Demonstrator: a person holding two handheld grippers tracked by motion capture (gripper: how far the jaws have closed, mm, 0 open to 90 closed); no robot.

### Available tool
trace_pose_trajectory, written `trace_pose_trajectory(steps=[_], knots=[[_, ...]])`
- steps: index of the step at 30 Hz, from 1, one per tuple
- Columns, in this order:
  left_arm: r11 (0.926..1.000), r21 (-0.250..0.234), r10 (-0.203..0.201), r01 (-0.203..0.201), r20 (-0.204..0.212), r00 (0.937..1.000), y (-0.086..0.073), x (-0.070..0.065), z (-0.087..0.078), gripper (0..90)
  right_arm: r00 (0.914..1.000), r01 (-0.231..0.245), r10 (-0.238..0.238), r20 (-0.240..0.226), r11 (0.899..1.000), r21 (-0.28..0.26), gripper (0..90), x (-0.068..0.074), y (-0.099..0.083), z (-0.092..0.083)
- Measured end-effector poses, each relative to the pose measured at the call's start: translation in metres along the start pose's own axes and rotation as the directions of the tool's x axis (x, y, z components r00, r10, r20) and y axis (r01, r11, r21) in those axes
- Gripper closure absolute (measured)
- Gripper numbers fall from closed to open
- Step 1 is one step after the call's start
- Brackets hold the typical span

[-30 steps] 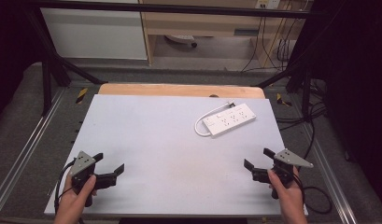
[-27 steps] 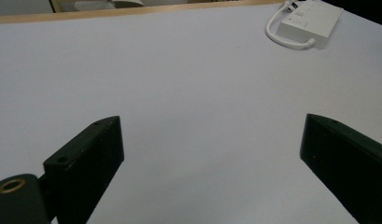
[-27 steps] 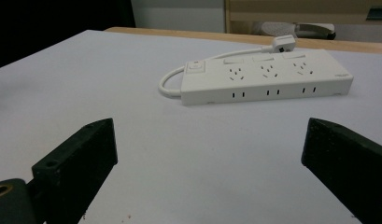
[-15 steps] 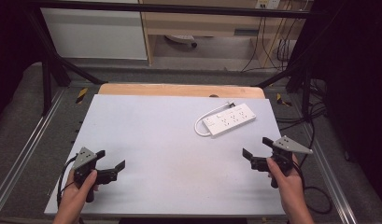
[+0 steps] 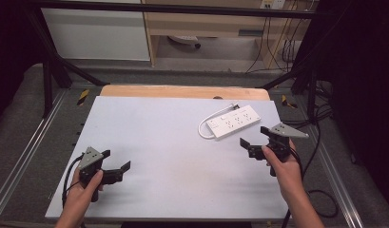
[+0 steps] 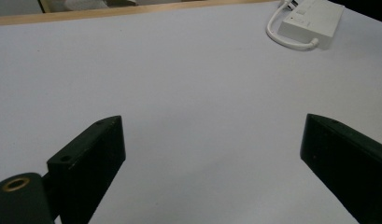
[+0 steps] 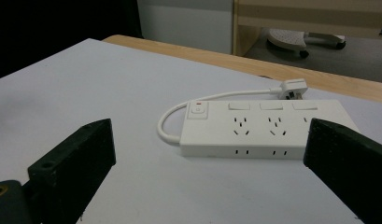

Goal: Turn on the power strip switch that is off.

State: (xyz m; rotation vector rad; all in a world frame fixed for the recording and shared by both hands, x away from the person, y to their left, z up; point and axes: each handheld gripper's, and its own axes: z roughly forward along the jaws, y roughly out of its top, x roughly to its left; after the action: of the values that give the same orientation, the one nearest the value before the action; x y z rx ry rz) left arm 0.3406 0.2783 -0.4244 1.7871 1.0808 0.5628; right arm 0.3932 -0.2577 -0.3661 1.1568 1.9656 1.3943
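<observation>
A white power strip (image 5: 235, 122) lies flat at the far right of the pale table (image 5: 173, 137), its short cord looped round to a plug (image 7: 293, 88) behind it. My right gripper (image 5: 253, 136) is open just in front of the strip, apart from it. In the right gripper view the power strip (image 7: 263, 126) sits between and beyond the two jaws of my right gripper (image 7: 209, 140). My left gripper (image 5: 117, 160) is open at the near left with nothing in it. The left gripper view has my left gripper (image 6: 212, 140) over bare table, with the power strip (image 6: 310, 21) far off.
A wooden strip (image 5: 182, 91) runs along the table's far edge. Metal rails (image 5: 25, 156) flank the table on both sides. Cables (image 5: 320, 142) trail on the floor at the right. Cabinets and a shelf stand behind the table.
My right gripper has moved forward and left, closer to the power strip. My left gripper has shifted slightly forward and right. Both have stayed open.
</observation>
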Motion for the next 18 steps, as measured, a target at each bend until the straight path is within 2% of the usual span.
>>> trace_pose_trajectory(steps=[4, 8, 18], knots=[[1.0, 0.0, -0.003, 0.003, -0.003, 1.0, -0.001, 0.001, -0.002, 7.6, 1.0, 0.001, -0.001, 0.004, 1.0, 0.004, 2.8, -0.002, 0.008, 0.008], [0.9998, -0.008, -0.02, 0.02, 0.013, 0.9997, -0.001, 0.001, -0.004, 6.7, 0.9995, -0.024, 0.024, 0.02, 1.0, 0.006, 2.9, -0.005, 0.011, 0.011], [1.0, 0.0, 0.005, -0.005, 0.011, 0.9999, 0.0, -0.002, -0.002, 6.9, 0.9987, -0.034, 0.034, 0.038, 0.999, 0.006, 2.9, -0.017, 0.02, 0.018]])
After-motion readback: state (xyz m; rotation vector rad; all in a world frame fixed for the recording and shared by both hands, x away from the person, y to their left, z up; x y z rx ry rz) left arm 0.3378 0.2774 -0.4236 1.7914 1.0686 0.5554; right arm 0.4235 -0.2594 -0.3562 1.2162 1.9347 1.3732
